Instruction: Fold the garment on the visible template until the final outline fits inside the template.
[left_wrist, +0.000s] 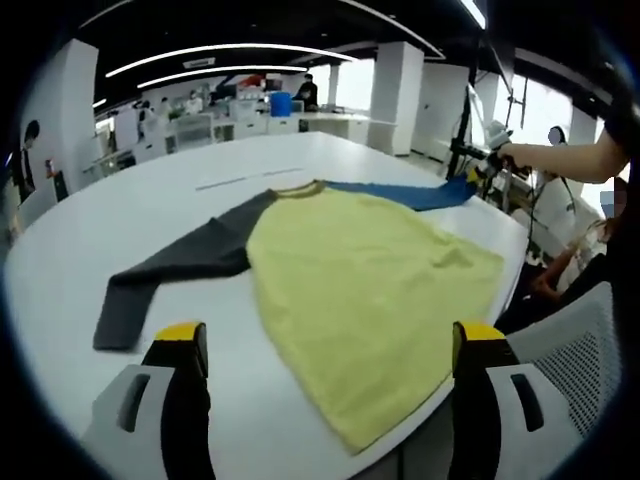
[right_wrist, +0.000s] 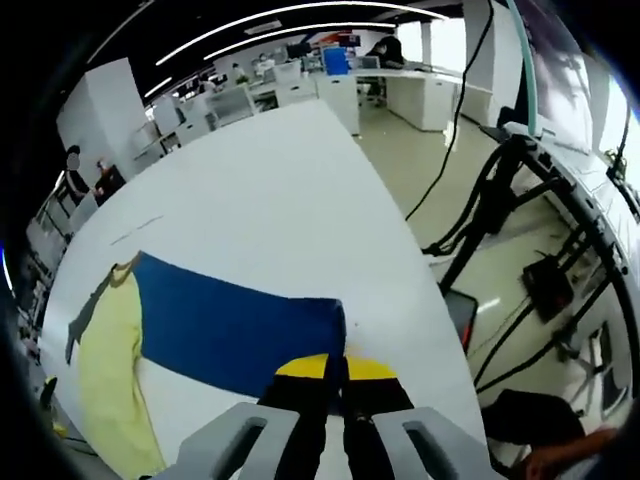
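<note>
on white table (left_wrist: 290, 150), right hand-held gripper (right_wrist: 336, 368) pinching blue sleeve (right_wrist: 235, 325)

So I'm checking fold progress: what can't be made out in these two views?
- Left gripper view: the yellow cotton shirt body's near hem, cut off behind the left gripper and the table edge.
- Right gripper view: whether the right gripper pinches the blue sleeve's cuff; its closed tips cover the contact.
- No template outline is discernible.

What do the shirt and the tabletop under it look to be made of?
The shirt, with its yellow body, grey sleeve and blue sleeve, looks like soft matte knit fabric: it lies limp with shallow wrinkles and no shine. The table looks like a smooth white laminate or painted board, faintly glossy; which of the two cannot be told.
</note>
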